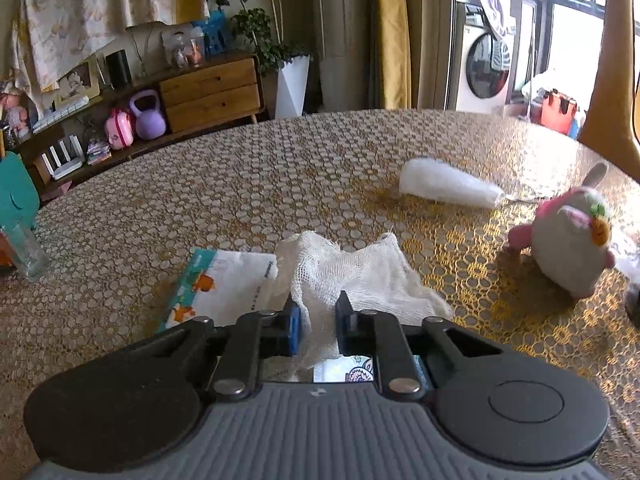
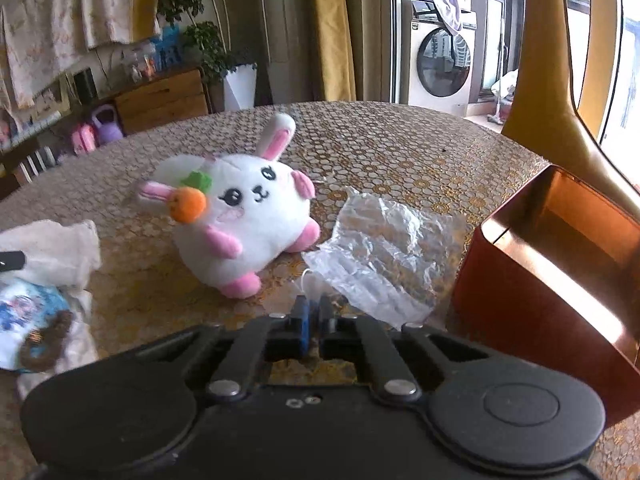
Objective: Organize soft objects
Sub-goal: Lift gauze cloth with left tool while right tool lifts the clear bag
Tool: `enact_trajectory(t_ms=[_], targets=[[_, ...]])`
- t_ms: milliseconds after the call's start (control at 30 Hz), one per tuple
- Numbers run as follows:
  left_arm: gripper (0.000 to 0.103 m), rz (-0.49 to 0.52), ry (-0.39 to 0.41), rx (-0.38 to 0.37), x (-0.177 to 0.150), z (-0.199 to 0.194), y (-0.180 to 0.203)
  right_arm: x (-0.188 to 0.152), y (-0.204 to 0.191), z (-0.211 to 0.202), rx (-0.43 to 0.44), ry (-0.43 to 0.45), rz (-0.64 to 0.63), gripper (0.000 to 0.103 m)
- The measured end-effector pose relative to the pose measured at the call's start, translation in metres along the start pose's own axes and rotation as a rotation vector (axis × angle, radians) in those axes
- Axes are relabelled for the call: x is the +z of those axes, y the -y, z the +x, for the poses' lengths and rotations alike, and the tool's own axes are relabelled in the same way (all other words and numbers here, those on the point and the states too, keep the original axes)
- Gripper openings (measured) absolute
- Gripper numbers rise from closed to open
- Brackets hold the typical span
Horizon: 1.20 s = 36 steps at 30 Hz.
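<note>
A white gauze cloth (image 1: 352, 276) lies bunched on the patterned worktop (image 1: 280, 168) beside a printed tissue packet (image 1: 224, 284), and the left gripper (image 1: 317, 324) is clenched on its near edge, the mesh pinched between the pads. The right gripper (image 2: 313, 320) is closed tight at the near corner of a crumpled clear plastic bag (image 2: 384, 244), apparently pinching a thin white string there. A white plush rabbit (image 2: 248, 216) with an orange carrot sits just left of the bag, an open red box (image 2: 552, 248) to its right.
</note>
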<state>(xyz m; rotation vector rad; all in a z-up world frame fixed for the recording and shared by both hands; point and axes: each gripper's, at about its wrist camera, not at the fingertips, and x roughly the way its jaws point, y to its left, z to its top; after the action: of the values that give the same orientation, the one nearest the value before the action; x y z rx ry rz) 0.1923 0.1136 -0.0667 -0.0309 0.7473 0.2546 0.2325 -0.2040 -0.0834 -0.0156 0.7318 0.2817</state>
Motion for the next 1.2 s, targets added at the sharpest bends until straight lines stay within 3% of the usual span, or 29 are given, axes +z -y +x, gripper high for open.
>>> enact_trajectory(t_ms=[267, 667, 767, 933, 1033, 1100, 1167, 1200], targets=[[0.013, -0.034, 0.046, -0.036, 0.011, -0.035, -0.004, 0.0, 0.001, -0.046, 0.102, 0.056, 0.032, 0.003], [0.009, 0.006, 0.126, -0.111, 0.024, -0.088, 0.015, 0.009, 0.018, -0.116, 0.148, 0.15, 0.041, 0.003], [0.009, 0.029, 0.116, -0.133, 0.026, -0.091, 0.019, 0.011, 0.027, -0.127, 0.151, 0.164, 0.051, 0.003], [0.011, -0.078, 0.055, -0.161, 0.024, -0.08, 0.005, 0.007, 0.037, -0.133, 0.151, 0.163, 0.067, 0.003], [0.022, -0.096, 0.027, -0.151, 0.025, -0.073, 0.0, 0.005, 0.039, -0.13, 0.152, 0.156, 0.074, 0.003], [0.041, -0.102, 0.013, -0.167, 0.027, -0.065, -0.003, 0.004, 0.042, -0.129, 0.158, 0.152, 0.084, 0.003], [0.076, -0.115, -0.001, -0.199, 0.028, -0.058, -0.005, 0.005, 0.043, -0.128, 0.161, 0.152, 0.092, 0.003], [0.079, -0.109, -0.003, -0.199, 0.028, -0.056, -0.003, 0.005, 0.044, -0.127, 0.165, 0.152, 0.095, 0.003]])
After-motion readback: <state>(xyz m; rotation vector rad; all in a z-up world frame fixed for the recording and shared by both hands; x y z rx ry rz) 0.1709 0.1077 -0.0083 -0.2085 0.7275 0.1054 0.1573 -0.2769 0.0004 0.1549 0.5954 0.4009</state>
